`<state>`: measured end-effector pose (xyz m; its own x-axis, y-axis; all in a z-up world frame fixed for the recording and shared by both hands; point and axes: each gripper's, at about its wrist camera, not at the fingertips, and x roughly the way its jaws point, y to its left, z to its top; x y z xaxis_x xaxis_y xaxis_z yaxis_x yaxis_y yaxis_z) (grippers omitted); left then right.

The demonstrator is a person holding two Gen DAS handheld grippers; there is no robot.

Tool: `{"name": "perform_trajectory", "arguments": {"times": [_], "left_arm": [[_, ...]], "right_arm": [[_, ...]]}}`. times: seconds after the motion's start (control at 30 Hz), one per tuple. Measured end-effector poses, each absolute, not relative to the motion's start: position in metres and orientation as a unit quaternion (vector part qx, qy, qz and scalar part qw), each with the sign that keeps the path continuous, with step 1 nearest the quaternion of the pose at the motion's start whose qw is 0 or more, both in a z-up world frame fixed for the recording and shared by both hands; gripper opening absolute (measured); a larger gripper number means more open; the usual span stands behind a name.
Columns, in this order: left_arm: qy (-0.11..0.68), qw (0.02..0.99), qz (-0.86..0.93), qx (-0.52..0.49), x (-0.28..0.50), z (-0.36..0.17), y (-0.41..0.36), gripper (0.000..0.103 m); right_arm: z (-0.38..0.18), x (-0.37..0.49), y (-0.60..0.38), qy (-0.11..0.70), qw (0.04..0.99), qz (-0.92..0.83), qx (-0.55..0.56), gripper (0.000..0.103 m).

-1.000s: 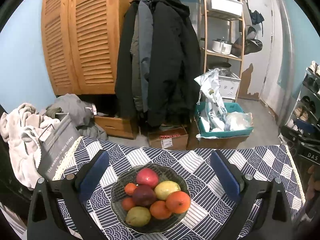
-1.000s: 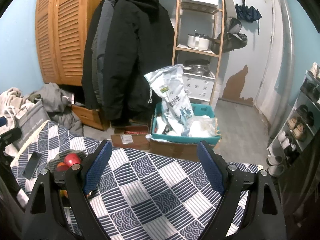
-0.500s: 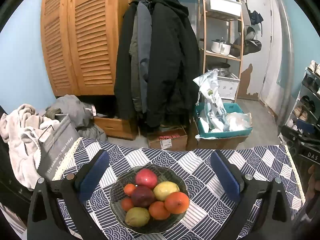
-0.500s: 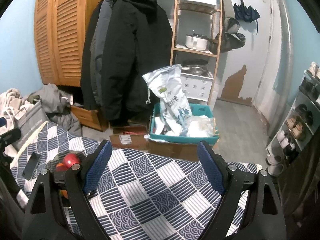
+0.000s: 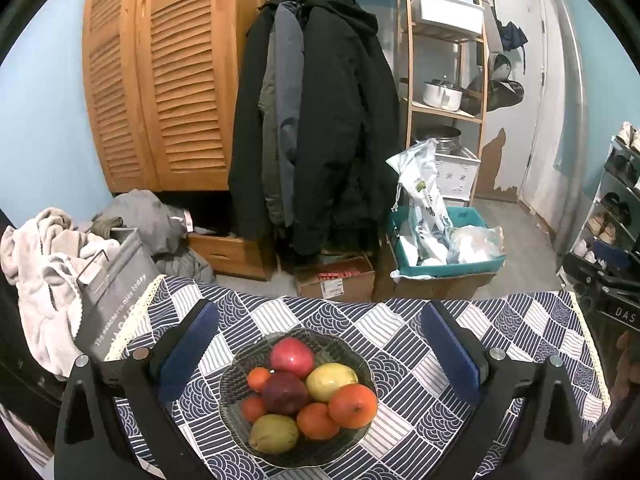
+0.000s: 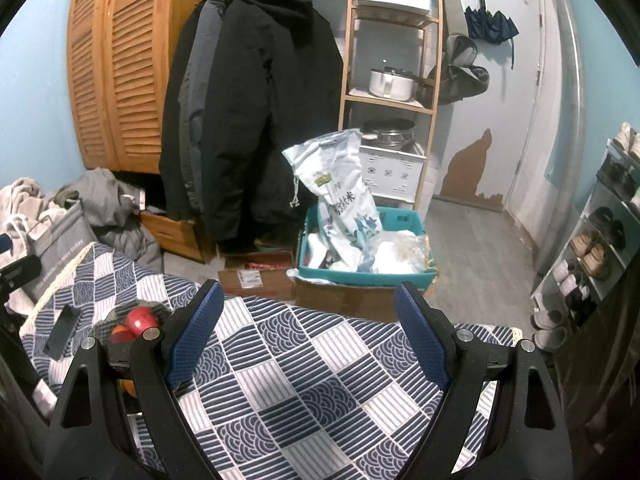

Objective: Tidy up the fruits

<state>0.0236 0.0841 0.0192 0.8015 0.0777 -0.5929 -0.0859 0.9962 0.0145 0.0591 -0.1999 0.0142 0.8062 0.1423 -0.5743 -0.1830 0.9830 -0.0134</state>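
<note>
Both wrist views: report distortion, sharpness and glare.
Left wrist view: strong fisheye bend, black corners; fruit bowl sharp, small highlight on the red apple. Right wrist view: same bend, shelf posts curve; tablecloth crisp, lighting even and dim, no blur.

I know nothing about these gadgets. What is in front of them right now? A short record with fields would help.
surface: table with a blue and white patterned cloth
bowl: dark glass bowl on the cloth, holding all the fruit
fruit on top: red apple, dark red apple, yellow-green fruit
fruit at the front: large orange, green pear
left gripper: open, bowl seen between its fingers, touching nothing
right gripper: open, over bare cloth, empty
fruit outside the bowl: none visible
</note>
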Motion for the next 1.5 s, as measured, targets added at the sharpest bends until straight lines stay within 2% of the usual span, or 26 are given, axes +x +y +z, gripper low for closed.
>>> {"name": "perform_trajectory", "arguments": {"times": [1.5], "left_arm": [[0.313,0.949,0.035,-0.005,0.024,0.021,0.083,0.102]], "right_arm": [[0.013,0.059,-0.214,0.299,0.95,0.083,-0.034,0.086]]}}
